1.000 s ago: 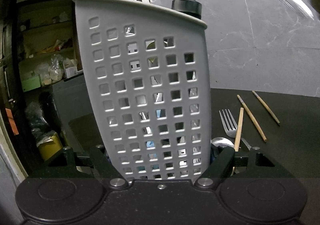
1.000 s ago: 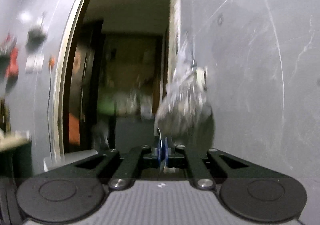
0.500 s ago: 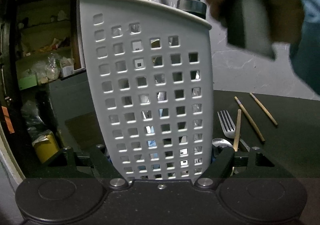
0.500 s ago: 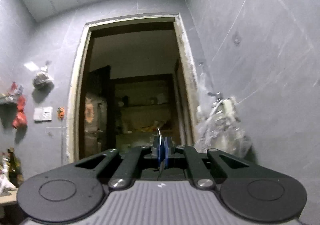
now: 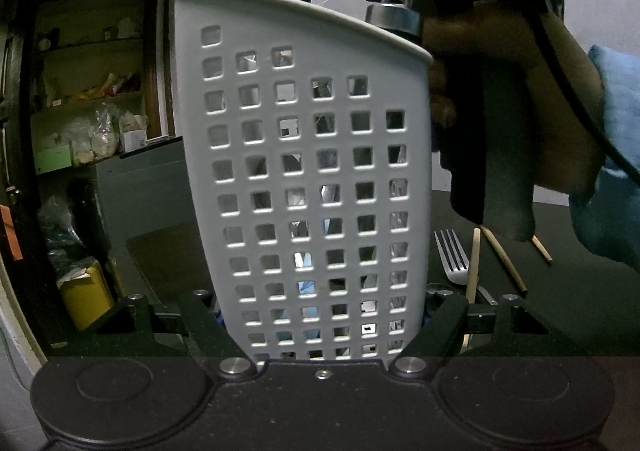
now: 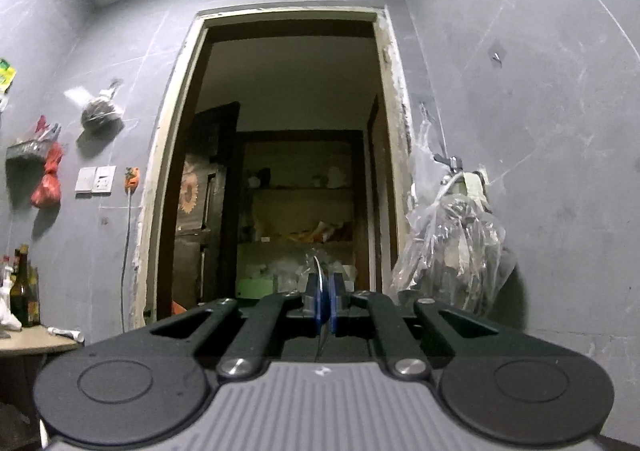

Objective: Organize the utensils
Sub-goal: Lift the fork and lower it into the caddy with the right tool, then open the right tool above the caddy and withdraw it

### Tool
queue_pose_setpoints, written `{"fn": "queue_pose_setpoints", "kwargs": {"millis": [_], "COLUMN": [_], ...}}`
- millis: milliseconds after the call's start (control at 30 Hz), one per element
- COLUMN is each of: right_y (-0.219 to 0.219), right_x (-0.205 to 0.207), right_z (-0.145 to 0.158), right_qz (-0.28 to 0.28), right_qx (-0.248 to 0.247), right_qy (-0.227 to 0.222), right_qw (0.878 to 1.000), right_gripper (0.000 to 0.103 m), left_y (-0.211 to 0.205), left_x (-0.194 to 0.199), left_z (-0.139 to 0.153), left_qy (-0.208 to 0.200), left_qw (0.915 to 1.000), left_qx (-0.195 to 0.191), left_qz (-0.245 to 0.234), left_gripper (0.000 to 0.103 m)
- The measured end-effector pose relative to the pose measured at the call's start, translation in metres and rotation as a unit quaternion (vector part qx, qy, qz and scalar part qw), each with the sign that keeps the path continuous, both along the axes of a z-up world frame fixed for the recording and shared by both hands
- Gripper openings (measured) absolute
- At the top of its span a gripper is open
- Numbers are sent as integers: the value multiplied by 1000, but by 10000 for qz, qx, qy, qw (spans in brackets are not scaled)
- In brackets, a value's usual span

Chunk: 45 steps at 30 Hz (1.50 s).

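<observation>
In the left wrist view our left gripper [image 5: 322,315], low at centre, clamps the white perforated plastic utensil holder [image 5: 312,171] by its base, the jaws closing a touch tighter on it; we hold it upright, probably so it stays put while something is dropped in. Above its rim, upper right of the frame, our right hand [image 5: 516,103] hovers with its tool. Lower right, a steel fork [image 5: 454,259] and wooden chopsticks [image 5: 502,257] lie on the dark table [image 5: 568,303], not yet sorted. In the right wrist view our right gripper [image 6: 322,307], centre frame, is clenched on a thin metal utensil [image 6: 319,271] seen edge-on, tilted upward towards the doorway [image 6: 288,155], likely so the hidden end can drop into the holder.
</observation>
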State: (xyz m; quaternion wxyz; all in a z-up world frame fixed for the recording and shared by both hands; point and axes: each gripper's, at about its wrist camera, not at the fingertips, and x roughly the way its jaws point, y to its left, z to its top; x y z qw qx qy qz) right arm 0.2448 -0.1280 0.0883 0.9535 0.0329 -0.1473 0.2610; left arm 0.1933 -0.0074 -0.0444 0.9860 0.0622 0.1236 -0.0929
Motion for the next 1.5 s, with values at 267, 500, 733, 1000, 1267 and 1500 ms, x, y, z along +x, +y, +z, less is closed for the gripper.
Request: {"fn": "queue_pose_setpoints", "kwargs": {"millis": [267, 500, 733, 1000, 1267, 1500], "right_y": [7, 9, 6, 1, -5, -17], "right_x": [-16, -23, -25, -26, -29, -36], "right_z": [-10, -16, -18, -16, -15, -8], "right_qz": [73, 113, 144, 170, 202, 156], "right_qx": [-396, -738, -725, -757, -706, -511], "right_qy": [-224, -221, -102, -86, -108, -215], "right_qw": [9989, 9970, 9972, 9969, 9972, 9983], "right_gripper": [5, 6, 6, 6, 44, 71], "left_y": [-4, -5, -6, -6, -6, -6], "left_x": [0, -2, -3, -4, -6, -6], "left_z": [0, 0, -1, 0, 2, 2], "left_qy": [-4, -40, -38, -37, -40, -39], "left_qw": [10000, 10000, 10000, 10000, 10000, 10000], "left_qx": [45, 27, 36, 33, 35, 34], "left_qz": [18, 21, 26, 26, 39, 37], "left_gripper": [77, 77, 77, 77, 77, 77]}}
